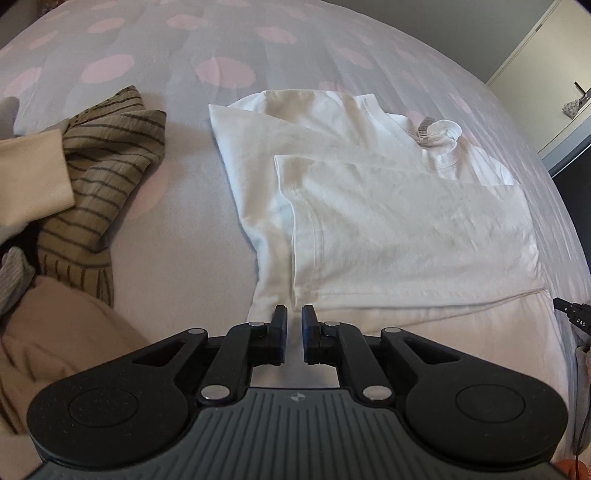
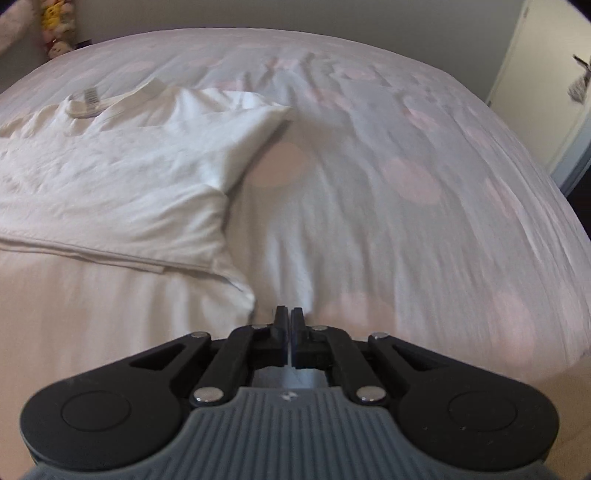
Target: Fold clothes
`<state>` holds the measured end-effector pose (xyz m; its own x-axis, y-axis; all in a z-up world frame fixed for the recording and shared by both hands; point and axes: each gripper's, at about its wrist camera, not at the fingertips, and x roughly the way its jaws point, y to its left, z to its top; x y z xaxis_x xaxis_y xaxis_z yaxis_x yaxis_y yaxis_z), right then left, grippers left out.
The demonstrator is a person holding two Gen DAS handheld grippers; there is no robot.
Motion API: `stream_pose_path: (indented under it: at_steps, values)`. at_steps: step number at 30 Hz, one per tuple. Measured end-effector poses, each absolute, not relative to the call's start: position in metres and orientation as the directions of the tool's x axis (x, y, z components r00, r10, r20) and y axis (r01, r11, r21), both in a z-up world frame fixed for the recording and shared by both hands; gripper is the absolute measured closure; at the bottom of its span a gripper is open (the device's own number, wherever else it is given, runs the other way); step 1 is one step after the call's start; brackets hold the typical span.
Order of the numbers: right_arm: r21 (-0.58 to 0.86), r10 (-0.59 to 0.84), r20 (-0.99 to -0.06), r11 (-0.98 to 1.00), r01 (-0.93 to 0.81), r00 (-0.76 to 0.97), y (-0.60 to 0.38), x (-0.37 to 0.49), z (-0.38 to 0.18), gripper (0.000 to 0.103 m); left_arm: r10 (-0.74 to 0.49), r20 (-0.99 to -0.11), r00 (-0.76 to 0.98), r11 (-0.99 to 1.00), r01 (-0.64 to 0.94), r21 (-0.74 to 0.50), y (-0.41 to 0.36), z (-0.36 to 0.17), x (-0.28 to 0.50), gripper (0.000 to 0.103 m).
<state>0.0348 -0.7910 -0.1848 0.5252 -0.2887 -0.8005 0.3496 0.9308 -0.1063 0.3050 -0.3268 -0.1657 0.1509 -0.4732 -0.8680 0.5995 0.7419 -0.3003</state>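
Beside the white T-shirt (image 1: 369, 206) on the bed (image 1: 184, 229), your left gripper (image 1: 294, 317) has fingers slightly apart and empty, your right gripper (image 2: 289, 317) fingers pressed together.

**A bedroom at home**

I am working over a wide bed (image 2: 406, 184) with a white cover printed with pale pink dots. Clothes lie on it: a white T-shirt (image 1: 388, 221) and a striped beige garment (image 1: 107, 162). Plush toys (image 2: 55, 26) sit in the far corner, and a light door (image 2: 546, 92) stands beside the bed.
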Motion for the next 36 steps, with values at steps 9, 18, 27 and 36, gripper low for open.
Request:
stream_pose_path:
  at_steps: [9, 18, 27, 36]
  values:
    - [0.074, -0.174, -0.823, 0.911, 0.405, 0.541, -0.791, -0.060, -0.157, 0.092, -0.422, -0.901, 0.103, 0.749, 0.600, -0.282, -0.268, -0.149, 0.234, 0.056]
    - [0.204, -0.046, -0.849, 0.890, 0.407, 0.527, -0.761, -0.154, -0.154, 0.059, -0.299, -0.954, -0.038, 0.805, 0.526, -0.273, -0.224, -0.159, 0.172, 0.054]
    - [0.269, 0.022, -0.870, 0.858, 0.437, 0.493, -0.738, -0.223, -0.164, 0.048, -0.102, -0.992, -0.070, 0.794, 0.595, -0.124, -0.222, -0.182, 0.136, 0.052]
    - [0.388, 0.068, -0.846, 0.760, 0.522, 0.529, -0.730, -0.258, -0.182, 0.070, -0.047, -0.999, -0.006, 0.724, 0.689, -0.039, -0.237, -0.185, 0.117, 0.056]
